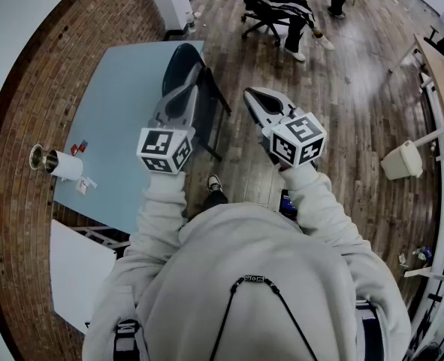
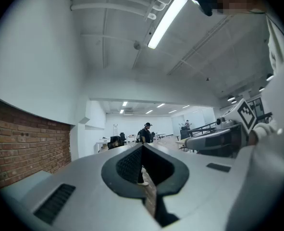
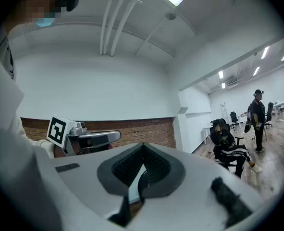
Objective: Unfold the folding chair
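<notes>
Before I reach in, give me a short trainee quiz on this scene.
1. True or false: the left gripper and the right gripper are both shut and empty.
2. The folding chair is: A) unfolded mid-floor; B) folded, at the blue table's edge; C) lying on the table.
3. In the head view, which gripper is nearer the chair?
Key: 1 true; 2 B; 3 the left.

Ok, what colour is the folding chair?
Dark, nearly black; the folding chair shows best in the head view.
</notes>
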Available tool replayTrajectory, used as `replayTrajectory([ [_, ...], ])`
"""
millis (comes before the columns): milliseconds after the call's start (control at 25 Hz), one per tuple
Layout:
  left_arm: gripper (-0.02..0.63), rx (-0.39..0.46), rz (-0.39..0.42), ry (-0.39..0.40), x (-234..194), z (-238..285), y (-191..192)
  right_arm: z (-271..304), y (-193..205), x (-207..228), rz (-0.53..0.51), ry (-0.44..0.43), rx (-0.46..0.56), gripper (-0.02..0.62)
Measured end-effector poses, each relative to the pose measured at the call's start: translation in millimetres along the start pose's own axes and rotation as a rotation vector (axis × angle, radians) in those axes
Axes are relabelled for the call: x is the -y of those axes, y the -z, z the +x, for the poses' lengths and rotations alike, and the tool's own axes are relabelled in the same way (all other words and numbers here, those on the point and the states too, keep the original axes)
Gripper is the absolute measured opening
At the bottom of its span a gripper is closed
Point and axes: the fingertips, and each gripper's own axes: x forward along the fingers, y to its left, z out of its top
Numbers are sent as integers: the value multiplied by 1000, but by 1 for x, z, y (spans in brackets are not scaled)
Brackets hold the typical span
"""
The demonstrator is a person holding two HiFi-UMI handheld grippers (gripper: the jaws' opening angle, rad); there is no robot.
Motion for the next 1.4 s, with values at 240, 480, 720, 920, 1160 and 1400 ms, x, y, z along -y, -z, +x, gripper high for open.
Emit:
replayTrajectory([
  [240,6,30,7,-5,-38,9,-6,43,-11,1,-35,-10,21,6],
  [480,5,47,0,-6,-106,43,12,120,4,22,-40,0,-7,6],
  [720,5,60,-5,-13,-205,106,26,227,-8,64,-75,14,-23,6],
  [920,5,26,-23,60,-274,164,47,308,-13,109,-91,81,-23,6],
  [1160,5,-43,9,88,-319,217,55,359,-25,162,-51,166,-28,6],
  [1400,5,-103,23,89,-343,241,55,397,-46,190,-46,169,-13,6],
])
